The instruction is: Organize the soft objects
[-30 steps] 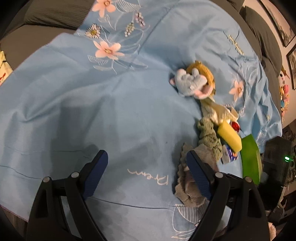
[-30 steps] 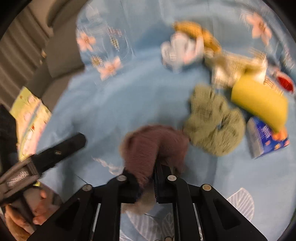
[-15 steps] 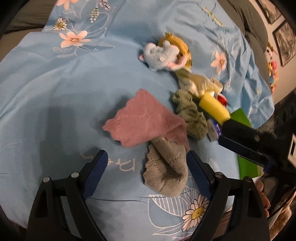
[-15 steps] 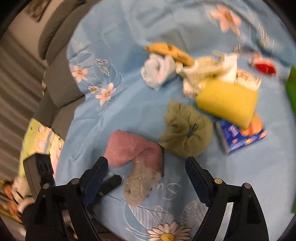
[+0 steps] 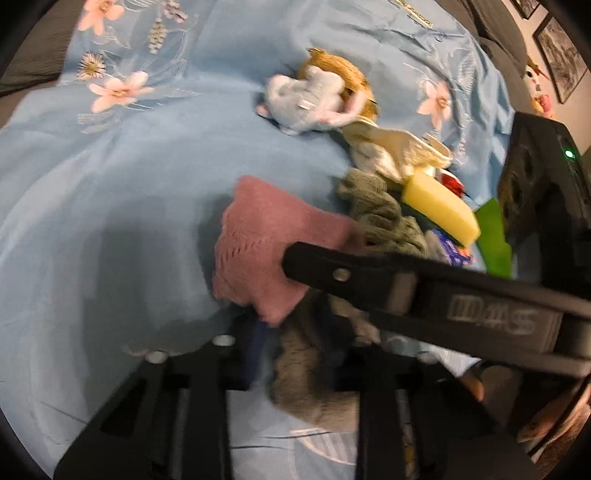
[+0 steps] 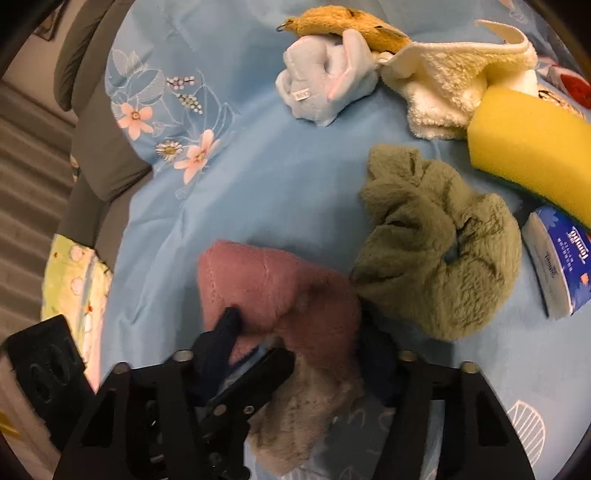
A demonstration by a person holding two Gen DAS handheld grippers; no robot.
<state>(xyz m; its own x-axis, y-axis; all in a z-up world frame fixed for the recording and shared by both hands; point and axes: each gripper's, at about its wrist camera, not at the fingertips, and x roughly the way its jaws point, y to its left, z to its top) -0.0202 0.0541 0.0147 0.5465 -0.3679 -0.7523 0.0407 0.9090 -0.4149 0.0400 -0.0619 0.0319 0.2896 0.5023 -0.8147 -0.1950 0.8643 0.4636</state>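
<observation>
A knitted cloth, pink point(image 5: 273, 240) at one end and grey point(image 5: 310, 380) at the other, lies on the blue flowered sheet point(image 5: 110, 221). My left gripper point(image 5: 297, 339) is shut on its grey end. One left finger point(image 6: 258, 373) also shows low in the right wrist view. My right gripper point(image 6: 301, 325) is closing, with the bunched pink part point(image 6: 280, 280) between its fingers and touched on both sides. A right finger point(image 5: 332, 269) crosses the left wrist view as a black bar over the cloth.
A green scrunchie point(image 6: 436, 251) touches the cloth's right side. Beyond it lie a yellow sponge point(image 6: 532, 147), a tissue pack point(image 6: 561, 258), a cream towel point(image 6: 450, 81), a pale blue plush point(image 6: 325, 85) and a brown plush point(image 6: 347, 26). Grey cushions point(image 6: 99, 122) edge the sheet at left.
A second ago the right gripper held the cloth. It let go and the cloth lay spread. Now both grippers have come down onto it, the left shutting on the grey end.
</observation>
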